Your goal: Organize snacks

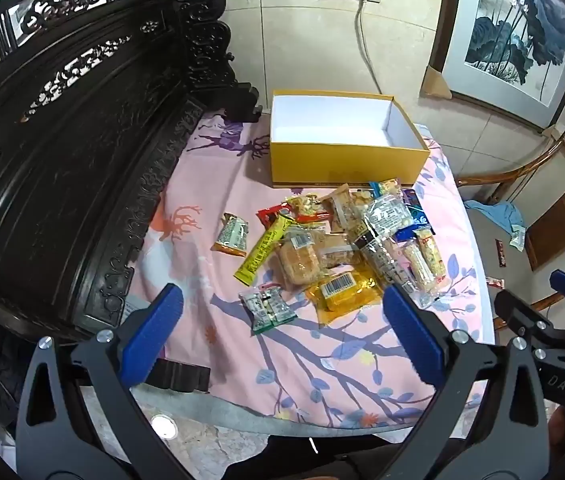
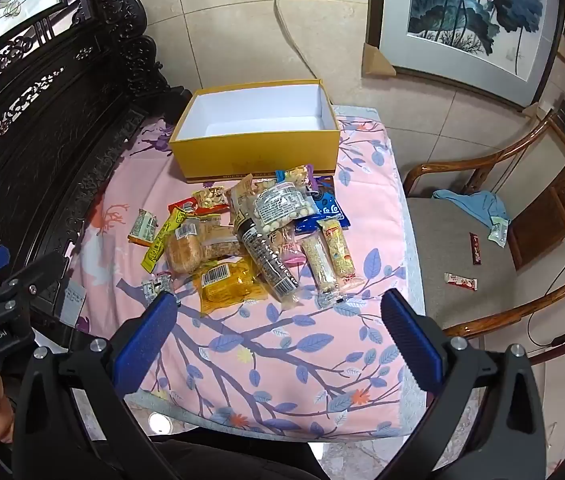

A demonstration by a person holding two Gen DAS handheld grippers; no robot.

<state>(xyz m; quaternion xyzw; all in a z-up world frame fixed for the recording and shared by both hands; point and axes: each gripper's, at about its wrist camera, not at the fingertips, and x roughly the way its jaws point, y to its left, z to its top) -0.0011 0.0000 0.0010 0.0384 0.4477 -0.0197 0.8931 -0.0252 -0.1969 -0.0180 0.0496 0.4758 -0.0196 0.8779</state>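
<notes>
While nothing has yet gone into the yellow box (image 1: 346,156), we read this as the very start of the sorting. Through the left wrist camera, our left gripper (image 1: 280,322) hangs above the flowered pink cloth (image 1: 322,364) with its jaws spread wide and nothing between them; the heap of snacks (image 1: 346,240) lies just beyond its tips, a small green-edged packet (image 1: 268,309) and a yellow barcoded pack (image 1: 344,290) nearest, and the box sits open and bare behind the heap, against the tiled wall. Through the right wrist camera, our right gripper (image 2: 276,324) is likewise wide open and holds nothing, poised over the cloth short of the pile, with two pale bars (image 2: 332,258) lying side by side on the heap's right edge. A few stray wrappers rest on the chair seat (image 2: 458,256) alongside. Next, we judge, one gripper must drop onto a single loose packet at the heap's rim, close on it without snagging its neighbours, and carry it over the box wall.
</notes>
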